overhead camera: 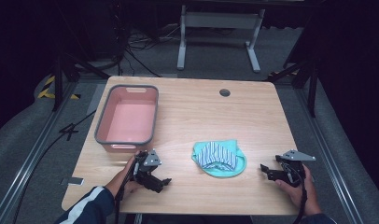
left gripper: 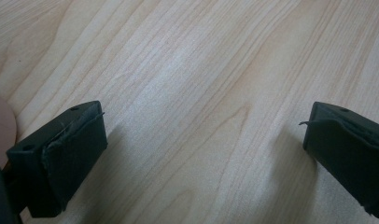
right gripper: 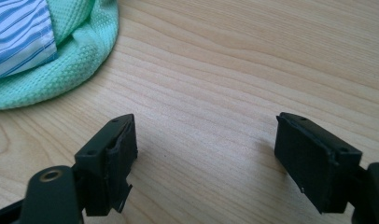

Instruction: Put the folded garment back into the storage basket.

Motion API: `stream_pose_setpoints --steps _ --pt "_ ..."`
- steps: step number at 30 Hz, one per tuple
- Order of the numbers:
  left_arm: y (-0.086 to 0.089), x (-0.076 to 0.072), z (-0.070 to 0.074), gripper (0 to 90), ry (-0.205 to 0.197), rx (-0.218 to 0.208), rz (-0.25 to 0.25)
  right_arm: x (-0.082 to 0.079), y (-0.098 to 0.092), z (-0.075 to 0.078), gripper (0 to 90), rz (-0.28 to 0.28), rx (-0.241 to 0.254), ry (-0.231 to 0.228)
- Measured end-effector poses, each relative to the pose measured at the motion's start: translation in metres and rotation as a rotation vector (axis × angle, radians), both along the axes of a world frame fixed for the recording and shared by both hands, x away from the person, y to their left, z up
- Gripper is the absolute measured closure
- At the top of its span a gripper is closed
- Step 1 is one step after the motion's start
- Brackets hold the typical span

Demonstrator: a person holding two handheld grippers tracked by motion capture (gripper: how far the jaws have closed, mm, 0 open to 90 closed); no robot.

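A dark room surrounds the pale wooden table (overhead camera: 187, 107). A pink tub (overhead camera: 127, 119) with a grey rim stands at its far left. A mint-green cloth (overhead camera: 220, 158) with a blue-striped piece folded on it lies near the front edge, between both grippers. The left gripper (overhead camera: 166, 181) and the right gripper (overhead camera: 263, 168) rest on bare wood, jaws spread wide, holding nothing

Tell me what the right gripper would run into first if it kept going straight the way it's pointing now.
Probably the folded green and striped cloth. The right gripper points left across the table with its fingers open and empty. In its own view the cloth sits ahead but off to the left, so it might only clip the edge.
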State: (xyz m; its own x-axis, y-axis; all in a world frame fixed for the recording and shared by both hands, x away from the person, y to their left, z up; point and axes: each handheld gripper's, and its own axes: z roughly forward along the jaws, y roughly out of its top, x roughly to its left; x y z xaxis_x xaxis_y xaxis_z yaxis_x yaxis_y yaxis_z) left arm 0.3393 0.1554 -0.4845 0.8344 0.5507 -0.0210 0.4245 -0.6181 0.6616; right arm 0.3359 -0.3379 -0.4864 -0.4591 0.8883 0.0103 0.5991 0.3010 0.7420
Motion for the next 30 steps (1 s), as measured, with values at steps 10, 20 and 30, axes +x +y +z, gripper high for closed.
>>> stream_pose_setpoints --steps 10,20,30 --pt "0.0 0.0 0.0 0.0 -0.004 0.0 -0.004 0.0 0.002 0.0 21.4 -0.016 0.001 0.0" --pt "0.001 -0.001 0.005 9.4 0.007 0.011 -0.066 0.0 -0.001 0.001 18.3 -0.006 -0.006 0.024" --pt "-0.035 0.004 0.016 22.5 -0.018 0.024 -0.093 0.001 0.017 0.02 32.2 0.091 0.028 0.0"
